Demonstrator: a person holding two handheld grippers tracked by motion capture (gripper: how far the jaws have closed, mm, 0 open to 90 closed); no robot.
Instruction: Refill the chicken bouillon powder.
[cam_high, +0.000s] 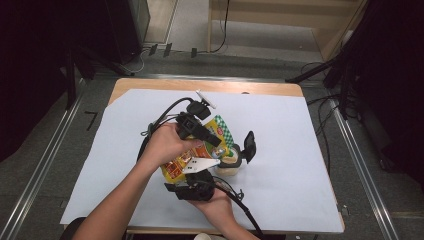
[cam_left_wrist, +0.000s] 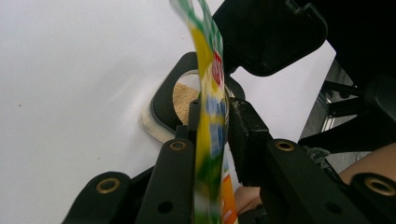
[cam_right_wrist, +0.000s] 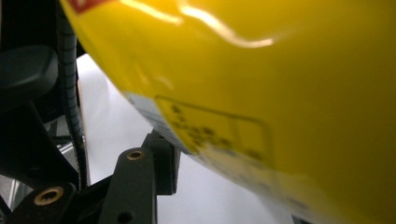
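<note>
On a white-covered table (cam_high: 280, 150), the left gripper (cam_left_wrist: 212, 116) pinches the edge of a yellow and green packet (cam_left_wrist: 210, 130) — its jaws narrow, pads pressed on the film. The packet hangs tilted just above a small open container (cam_left_wrist: 184, 100) of tan powder, which sits just beyond the left jaws. Right of that, the right gripper (cam_high: 197, 187) is below the packet's yellow lower end; the yellow film looms close over its one visible jaw, and I cannot tell whether it grips. Likely risk: the thin film slips from the pinch, or the spout drifts off the rim — spilling powder onto the table.
</note>
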